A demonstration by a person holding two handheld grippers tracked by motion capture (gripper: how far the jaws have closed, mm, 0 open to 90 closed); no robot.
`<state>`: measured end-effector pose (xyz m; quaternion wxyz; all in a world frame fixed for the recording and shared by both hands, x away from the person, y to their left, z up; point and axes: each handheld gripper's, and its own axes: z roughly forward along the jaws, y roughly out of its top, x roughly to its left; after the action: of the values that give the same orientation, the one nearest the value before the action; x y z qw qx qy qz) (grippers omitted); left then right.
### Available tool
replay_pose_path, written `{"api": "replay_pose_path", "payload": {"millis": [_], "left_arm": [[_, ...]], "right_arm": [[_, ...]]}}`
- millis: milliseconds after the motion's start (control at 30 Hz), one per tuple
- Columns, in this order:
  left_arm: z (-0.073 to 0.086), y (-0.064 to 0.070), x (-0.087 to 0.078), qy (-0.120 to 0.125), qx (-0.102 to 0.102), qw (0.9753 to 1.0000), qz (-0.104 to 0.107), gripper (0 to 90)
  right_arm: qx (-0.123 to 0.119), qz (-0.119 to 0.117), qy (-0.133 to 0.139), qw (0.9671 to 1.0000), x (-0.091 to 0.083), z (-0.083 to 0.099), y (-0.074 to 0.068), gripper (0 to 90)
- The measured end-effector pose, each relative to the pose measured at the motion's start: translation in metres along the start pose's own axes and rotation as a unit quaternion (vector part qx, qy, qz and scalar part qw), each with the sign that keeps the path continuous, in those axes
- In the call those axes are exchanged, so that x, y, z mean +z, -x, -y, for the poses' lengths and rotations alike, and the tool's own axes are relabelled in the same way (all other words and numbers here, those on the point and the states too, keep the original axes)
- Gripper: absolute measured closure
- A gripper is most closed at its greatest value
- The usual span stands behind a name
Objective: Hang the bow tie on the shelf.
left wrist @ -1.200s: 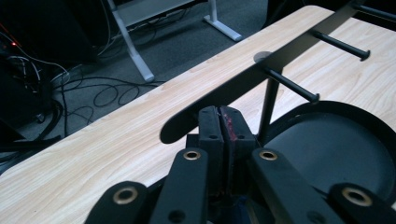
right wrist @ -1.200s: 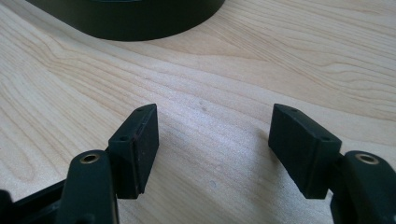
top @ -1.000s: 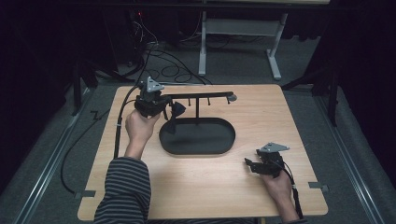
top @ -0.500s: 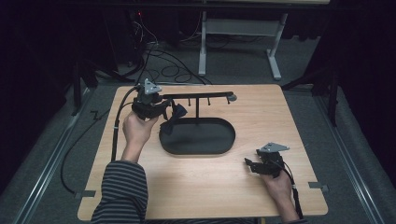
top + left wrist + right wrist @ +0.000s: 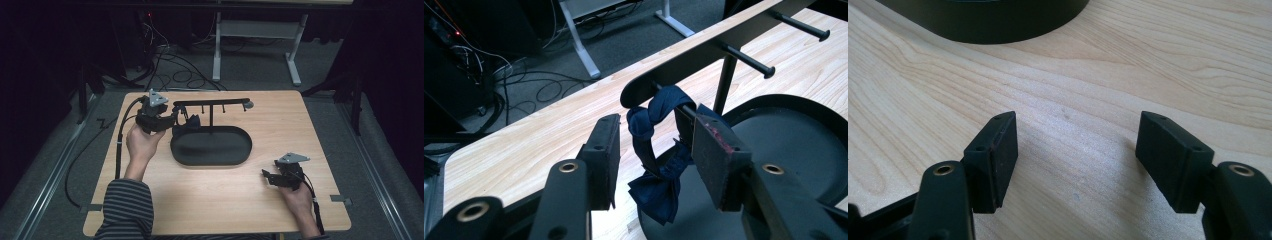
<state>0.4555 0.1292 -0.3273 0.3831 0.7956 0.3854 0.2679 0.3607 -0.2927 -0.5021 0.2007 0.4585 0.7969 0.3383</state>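
On the wooden table (image 5: 210,200) stands a black rack (image 5: 212,104) with an oval tray base (image 5: 212,147), and its long bar runs left to right with pegs pointing toward the person. A dark blue scrunchie (image 5: 659,150) hangs on the peg at the bar's left end, straight ahead of and between the spread jaws of the left gripper (image 5: 654,165), which grips nothing. The right gripper (image 5: 1075,160), also open and empty, rests low over bare wood well apart near the table's right edge, so I judge the left one nearer, with free room toward the person for backing off.

Left gripper (image 5: 172,120) at rack (image 5: 212,104) (right gripper (image 5: 268,176) apart).
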Motion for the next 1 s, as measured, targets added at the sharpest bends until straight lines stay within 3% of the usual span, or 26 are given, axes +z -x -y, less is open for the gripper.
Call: {"api": "replay_pose_path", "payload": {"millis": [533, 1000], "left_arm": [[0.018, 0.004, -0.013, 0.007, -0.019, 0.9998, 0.009, 50.5], [0.034, -0.001, -0.026, 0.015, -0.035, 0.9992, 0.015, 49.7]], "right_arm": [[0.0, -0.001, 0.0, 1.0, 0.0, 0.0, 0.001, 35.0], [-0.001, -0.001, 0.0, 1.0, 0.0, 0.0, 0.0, 34.8]]}}
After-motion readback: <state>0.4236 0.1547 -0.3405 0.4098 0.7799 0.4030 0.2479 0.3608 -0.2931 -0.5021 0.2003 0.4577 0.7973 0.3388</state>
